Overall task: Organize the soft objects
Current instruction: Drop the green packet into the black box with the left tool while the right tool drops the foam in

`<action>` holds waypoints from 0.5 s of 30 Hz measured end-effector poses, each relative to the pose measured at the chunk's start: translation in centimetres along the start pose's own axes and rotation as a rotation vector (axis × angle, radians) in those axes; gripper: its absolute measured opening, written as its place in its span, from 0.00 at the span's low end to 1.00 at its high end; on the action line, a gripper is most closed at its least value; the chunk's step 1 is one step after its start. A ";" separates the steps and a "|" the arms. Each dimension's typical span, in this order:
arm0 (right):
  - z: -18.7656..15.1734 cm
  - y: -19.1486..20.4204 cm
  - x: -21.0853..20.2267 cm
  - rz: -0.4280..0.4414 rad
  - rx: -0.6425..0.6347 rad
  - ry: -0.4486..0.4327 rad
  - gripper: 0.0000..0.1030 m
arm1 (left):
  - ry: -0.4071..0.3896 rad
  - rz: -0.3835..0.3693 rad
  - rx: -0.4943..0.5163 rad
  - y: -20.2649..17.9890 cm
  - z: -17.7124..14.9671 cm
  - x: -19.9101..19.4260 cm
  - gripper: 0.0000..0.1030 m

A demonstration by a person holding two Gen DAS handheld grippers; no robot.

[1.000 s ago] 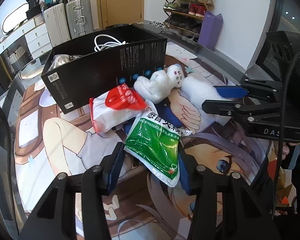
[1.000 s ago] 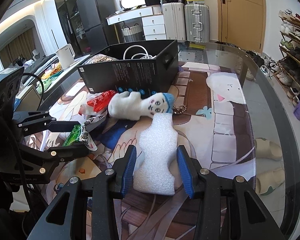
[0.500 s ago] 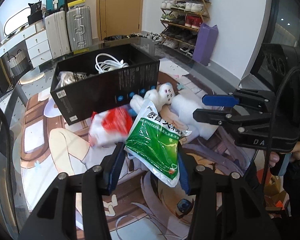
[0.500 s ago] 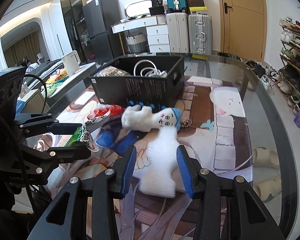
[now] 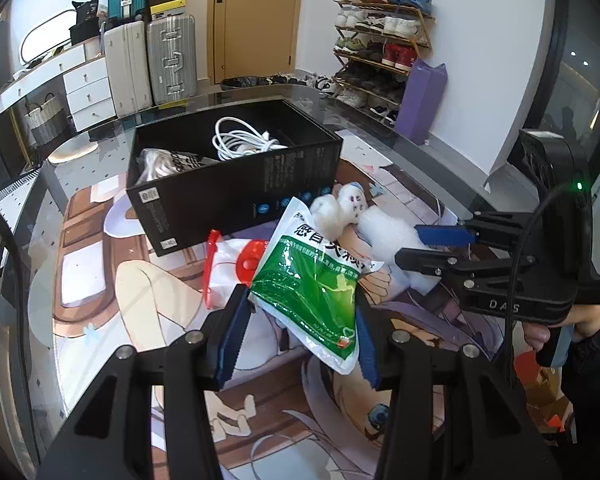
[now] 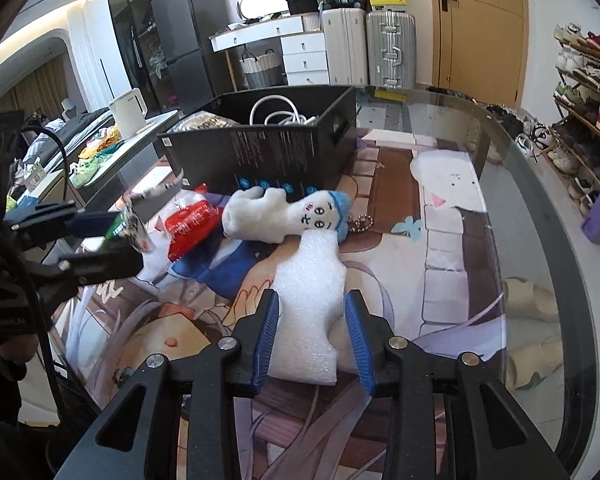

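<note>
Left tool (image 5: 302, 334): one; clamped on the lower end of one green medicine pouch (image 5: 314, 280), which is lifted off the desk and tilted, its white top edge towards the box.
Right tool (image 6: 311, 338): one; its two blue pads (image 6: 266, 334) are pinching in on the lower part of one white foam piece (image 6: 310, 300), touching it on both sides; the foam lies flat on the desk mat (image 6: 448, 248).
Person: one hand (image 5: 580, 320) visible on the right tool's handle, dark sleeve behind it.
Soft objects counted: four. Green pouch (held, left); foam piece (gripped, right); one white plush doll (image 6: 288, 216) with a blue cap and a ball chain, lying on its side against the box front, head touching the foam's narrow top; one red-and-white packet (image 6: 190, 226) flat on the mat, just left of the doll.
Box: one black cardboard box (image 5: 236, 178), open on top, standing at the far part of the mat; inside, one coil of white cable (image 5: 242, 142) and one silvery bag (image 5: 162, 164).
Desk (image 6: 536, 216): one, glass-topped, covered in part by one printed anime mat.
Background: two upright suitcases (image 5: 150, 66) on the floor, one more stacked higher; one shoe rack (image 5: 380, 46); one wooden door (image 5: 256, 16); one white kettle (image 6: 128, 112).
</note>
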State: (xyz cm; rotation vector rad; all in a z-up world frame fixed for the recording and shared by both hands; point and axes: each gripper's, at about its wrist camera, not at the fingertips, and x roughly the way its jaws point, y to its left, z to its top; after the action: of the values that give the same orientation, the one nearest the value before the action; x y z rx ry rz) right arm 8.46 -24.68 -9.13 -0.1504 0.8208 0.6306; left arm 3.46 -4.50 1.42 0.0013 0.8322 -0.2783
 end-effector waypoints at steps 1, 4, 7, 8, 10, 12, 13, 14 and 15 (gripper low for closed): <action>0.0 0.2 0.0 -0.003 -0.008 -0.001 0.34 | -0.002 0.002 -0.003 0.1 0.1 0.0 0.46; 0.1 0.5 0.0 -0.007 -0.034 -0.005 0.32 | -0.009 0.007 -0.011 0.4 0.2 0.0 0.46; 0.1 0.7 -0.2 -0.003 -0.040 -0.016 0.32 | -0.018 0.012 -0.018 0.7 0.4 -0.1 0.46; 0.1 0.7 -0.4 -0.004 -0.041 -0.025 0.32 | -0.021 0.016 -0.022 0.9 0.5 -0.1 0.46; 0.1 0.8 -0.9 0.007 -0.038 -0.040 0.32 | -0.026 0.021 -0.027 1.2 0.6 -0.2 0.46; 0.2 0.8 -1.4 0.010 -0.036 -0.055 0.32 | -0.034 0.027 -0.033 1.4 0.7 -0.4 0.46; 0.3 0.8 -1.7 0.019 -0.034 -0.067 0.32 | -0.037 0.031 -0.037 1.6 0.7 -0.5 0.46; 0.4 0.8 -1.9 0.021 -0.033 -0.073 0.32 | -0.041 0.035 -0.041 1.7 0.8 -0.5 0.46; 0.6 0.9 -2.2 0.022 -0.033 -0.083 0.32 | -0.045 0.040 -0.046 2.0 0.9 -0.6 0.46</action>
State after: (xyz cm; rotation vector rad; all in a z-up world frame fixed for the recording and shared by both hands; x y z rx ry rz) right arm 7.16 -24.81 -7.04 -0.1444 0.7329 0.6674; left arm 4.23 -2.57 2.25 -0.0309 0.7928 -0.2213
